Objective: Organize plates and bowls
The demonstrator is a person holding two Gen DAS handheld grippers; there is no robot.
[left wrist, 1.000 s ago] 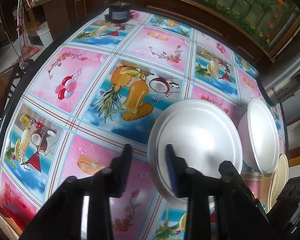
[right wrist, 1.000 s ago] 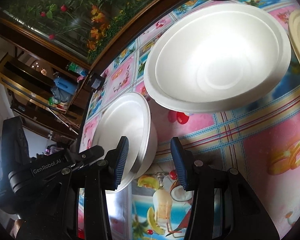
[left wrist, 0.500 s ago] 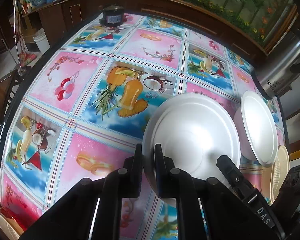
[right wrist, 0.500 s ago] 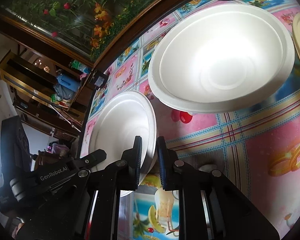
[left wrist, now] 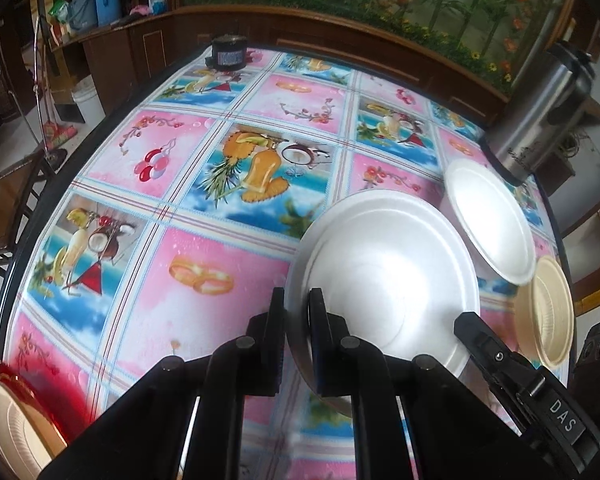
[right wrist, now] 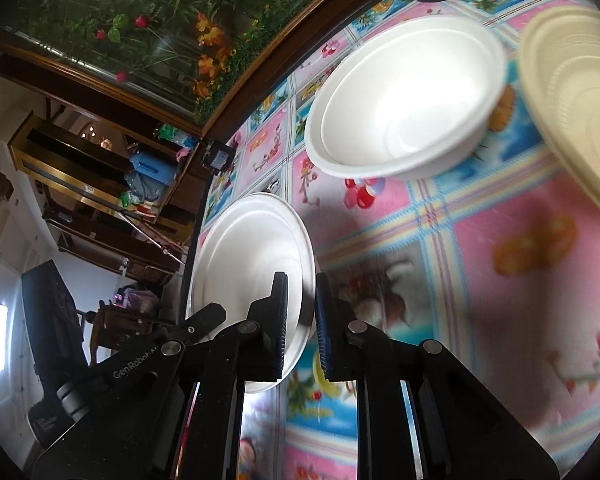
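A white foam bowl (left wrist: 384, 268) is held by both grippers and lifted above the table. My left gripper (left wrist: 296, 308) is shut on its near-left rim. My right gripper (right wrist: 300, 300) is shut on the opposite rim of the same bowl (right wrist: 252, 252); its body shows in the left wrist view (left wrist: 516, 380). A second white foam bowl (left wrist: 488, 220) (right wrist: 404, 96) rests on the table at the right. A cream plate (left wrist: 548, 312) (right wrist: 576, 100) lies beyond it near the table edge.
The round table has a bright fruit-print cloth (left wrist: 228, 184). A steel thermos (left wrist: 540, 116) stands at the far right edge, and a small black jar (left wrist: 228, 52) at the far edge. A cream plate on a red one (left wrist: 16, 424) sits at the near left.
Both grippers have closed on the rim of the white bowl from opposite sides and lifted it off the table. The scene below has shifted away.
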